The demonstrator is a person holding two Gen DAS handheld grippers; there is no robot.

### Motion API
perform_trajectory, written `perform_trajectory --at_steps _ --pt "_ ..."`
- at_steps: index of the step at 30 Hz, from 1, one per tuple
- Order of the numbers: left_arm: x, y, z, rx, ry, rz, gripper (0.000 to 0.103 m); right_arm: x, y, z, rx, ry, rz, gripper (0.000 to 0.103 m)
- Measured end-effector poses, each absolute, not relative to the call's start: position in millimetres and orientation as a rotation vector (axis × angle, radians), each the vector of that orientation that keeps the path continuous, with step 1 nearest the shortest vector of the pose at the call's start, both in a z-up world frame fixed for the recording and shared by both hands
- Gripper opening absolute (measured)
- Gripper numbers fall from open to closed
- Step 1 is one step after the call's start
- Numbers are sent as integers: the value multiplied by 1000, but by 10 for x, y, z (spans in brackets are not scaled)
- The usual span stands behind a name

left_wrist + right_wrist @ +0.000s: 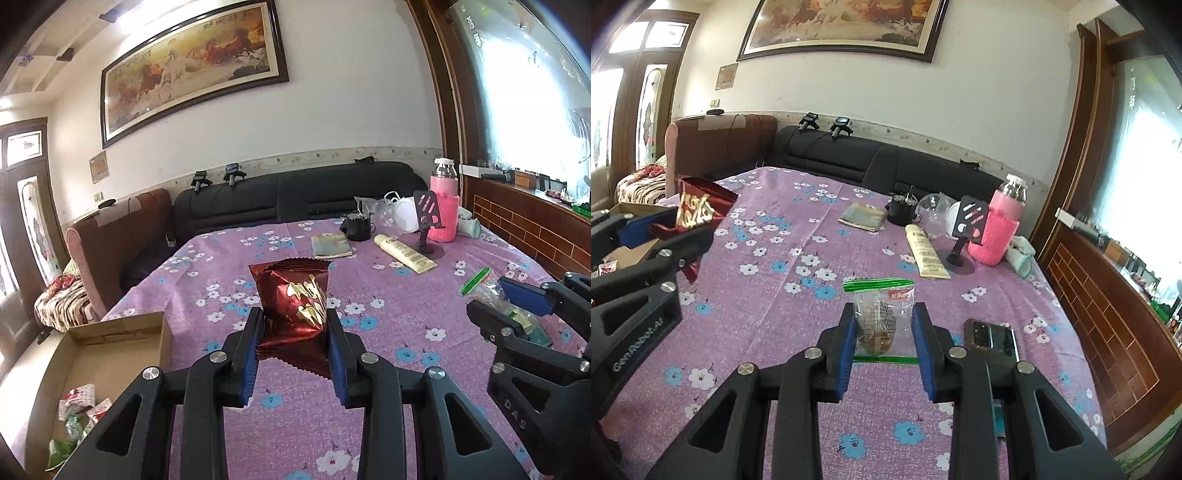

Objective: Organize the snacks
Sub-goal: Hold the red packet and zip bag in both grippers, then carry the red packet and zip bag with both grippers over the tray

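I hold a shiny red snack packet (295,306) in my left claw (295,334), and the two blue pads squeeze its sides, so the claw is closed most of the way on it. The packet is up off the purple flower cloth on the bench (388,332). In my right claw (884,332) I hold a clear snack bag with green stripes (879,314), and something round and brown is inside it. That claw is pinched on the bag's sides too. On my left, at the edge of the bench, is an open cardboard box (122,332). A few small red, white and green snack packs (79,410) are in it already. So I think part of the job is done: some snacks are in the box, and the two in my claws have yet to go in. I see no other loose snacks on the bench. Farther back are things that are not snacks: a pink bottle (997,229), a cream tube (925,254), a little black pot (901,210) and a flat booklet (864,218). A phone (991,339) lies just beside my right claw. The near part of the box is hidden behind my left claw, so I cannot tell how full it is. The gold writing on the red packet is too crumpled to read.
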State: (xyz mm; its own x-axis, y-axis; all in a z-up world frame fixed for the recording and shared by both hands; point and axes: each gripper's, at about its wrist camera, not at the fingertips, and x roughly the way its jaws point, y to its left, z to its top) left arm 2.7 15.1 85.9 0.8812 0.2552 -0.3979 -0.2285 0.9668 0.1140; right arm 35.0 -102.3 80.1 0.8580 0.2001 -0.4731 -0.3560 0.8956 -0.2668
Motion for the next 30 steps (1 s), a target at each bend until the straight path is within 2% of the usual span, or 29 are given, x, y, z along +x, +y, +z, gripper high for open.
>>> perform_trajectory --at_steps 19,30 --pt "-582 650 995 -13 408 294 34 13 -592 838 -470 463 326 29" --pt "-889 1078 984 -74 396 350 34 -310 -152 898 -434 496 459 29"
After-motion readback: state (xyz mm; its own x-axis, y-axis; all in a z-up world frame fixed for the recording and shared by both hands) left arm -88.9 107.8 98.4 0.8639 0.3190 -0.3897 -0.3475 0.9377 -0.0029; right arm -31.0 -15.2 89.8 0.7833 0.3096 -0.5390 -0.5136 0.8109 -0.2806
